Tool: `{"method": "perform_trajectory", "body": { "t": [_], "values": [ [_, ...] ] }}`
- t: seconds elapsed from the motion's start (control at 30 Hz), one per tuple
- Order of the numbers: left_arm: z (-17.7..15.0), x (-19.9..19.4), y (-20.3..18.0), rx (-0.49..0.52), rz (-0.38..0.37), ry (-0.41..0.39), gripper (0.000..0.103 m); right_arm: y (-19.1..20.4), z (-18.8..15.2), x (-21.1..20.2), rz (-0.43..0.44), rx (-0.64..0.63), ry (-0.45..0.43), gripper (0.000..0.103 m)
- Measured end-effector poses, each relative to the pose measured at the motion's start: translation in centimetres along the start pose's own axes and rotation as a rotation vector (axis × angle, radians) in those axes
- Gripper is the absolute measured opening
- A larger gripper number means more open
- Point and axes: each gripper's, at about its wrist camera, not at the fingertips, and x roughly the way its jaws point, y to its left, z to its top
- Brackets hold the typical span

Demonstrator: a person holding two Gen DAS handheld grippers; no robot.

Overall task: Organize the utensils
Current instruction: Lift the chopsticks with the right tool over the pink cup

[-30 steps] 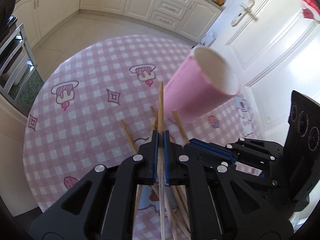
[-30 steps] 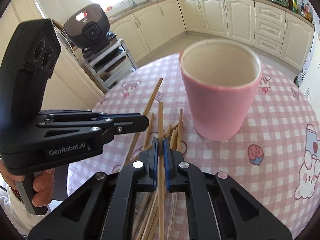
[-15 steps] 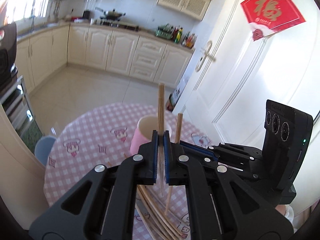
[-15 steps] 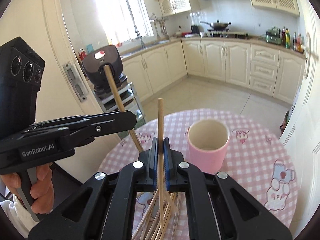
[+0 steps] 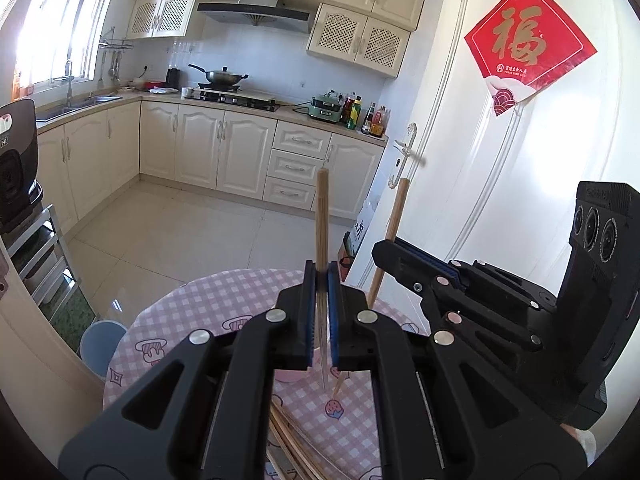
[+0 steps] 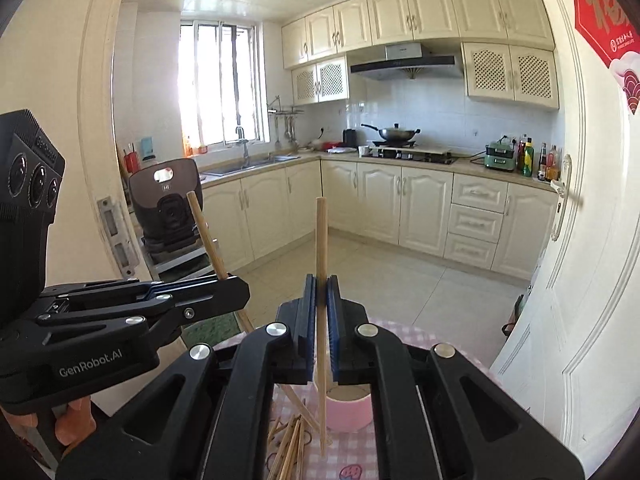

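left gripper (image 5: 321, 316): clamped on one chopstick (image 5: 321, 216), raised off the table since a second ago
right gripper (image 6: 319, 320): pinching second chopstick (image 6: 321, 248), upright
pink cup (image 6: 347, 410): below, tips probably just short of its rim
next: drop both in

The worktop (image 5: 208, 312) is round and covered by a pink-and-white checked cloth (image 6: 352, 452) printed with small cartoon motifs. A pink cup (image 6: 347, 414) stands upright on it with its mouth open upward. Just beside the cup's left side lies a loose heap of wooden chopsticks (image 6: 288, 448), crossing one another and fanning toward the near edge.
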Motion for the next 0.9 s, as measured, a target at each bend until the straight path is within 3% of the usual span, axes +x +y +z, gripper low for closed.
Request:
{"method": "perform_trajectory", "body": {
  "t": [0.4,0.9],
  "values": [
    [1.7,0.5,-0.4,0.032,0.067,-0.135,0.006,-0.3,1.2,-0.1,-0.088,-0.050,-0.195,0.004],
    [-1.3,4.8,1.9,0.009,0.079,-0.040,0.006,-1.6,-0.8,2.8,-0.082,-0.023,-0.135,0.004]
  ]
}}
